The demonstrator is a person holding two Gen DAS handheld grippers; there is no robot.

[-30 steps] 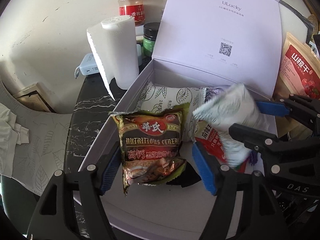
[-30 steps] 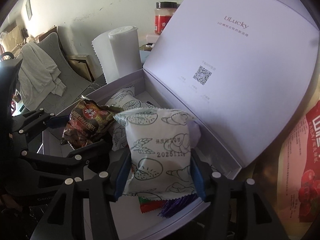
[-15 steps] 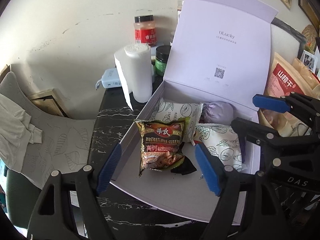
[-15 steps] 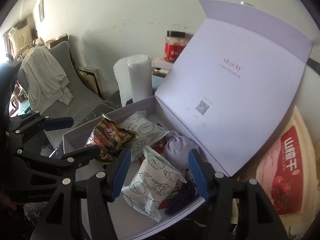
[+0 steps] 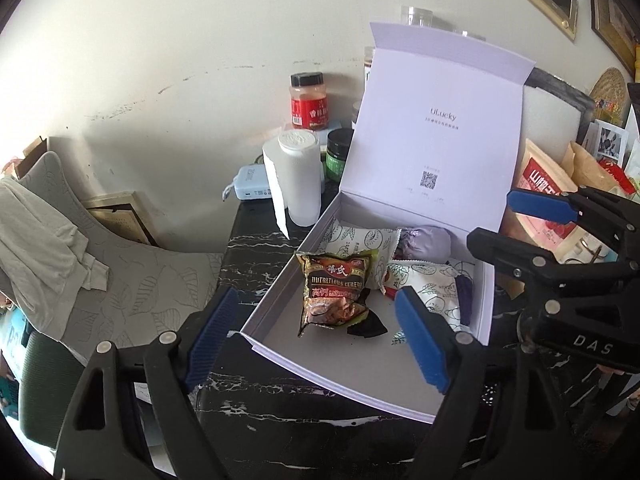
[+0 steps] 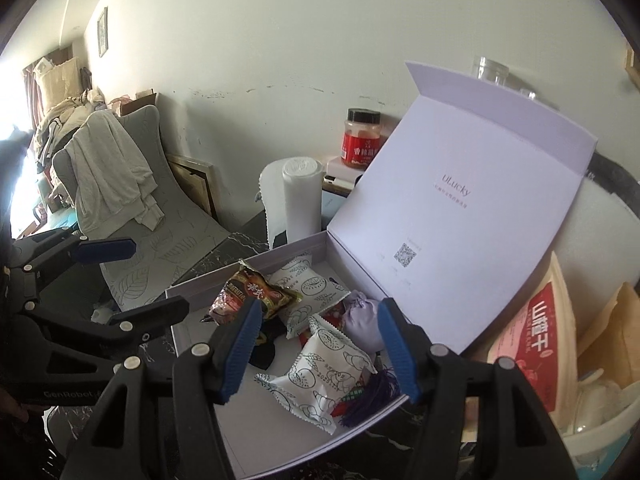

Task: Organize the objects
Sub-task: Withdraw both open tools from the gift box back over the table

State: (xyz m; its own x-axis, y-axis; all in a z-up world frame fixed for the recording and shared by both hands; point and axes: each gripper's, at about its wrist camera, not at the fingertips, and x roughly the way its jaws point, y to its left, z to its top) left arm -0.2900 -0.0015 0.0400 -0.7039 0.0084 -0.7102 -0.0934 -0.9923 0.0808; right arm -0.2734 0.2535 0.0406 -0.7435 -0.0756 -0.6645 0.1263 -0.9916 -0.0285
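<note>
An open lavender box (image 5: 280, 300) with its lid upright sits on the black marble table. Inside lie a brown cereal packet (image 5: 334, 288), two white printed pastry packets (image 5: 434, 294) (image 5: 360, 240) and a lavender pouch (image 5: 426, 240). My left gripper (image 5: 320, 336) hovers above the box's near edge, its jaws opening with nothing between them. My right gripper (image 6: 320, 350) is open and empty above the nearer white packet (image 6: 320, 368). The cereal packet (image 6: 252, 292) shows there too. Each gripper appears in the other's view: right gripper (image 5: 496, 220), left gripper (image 6: 156, 276).
A paper towel roll (image 5: 300, 176), a red-labelled jar (image 5: 308, 100), a green jar (image 5: 338, 154) and a pale blue power bank (image 5: 252, 188) stand behind the box. A red snack bag (image 5: 540, 184) leans at the right. A grey chair with a draped cloth (image 5: 40, 232) is at the left.
Both grippers rose and drew back from the box. The left let go of the cereal packet and the right let go of the white packet; both now lie in the box.
</note>
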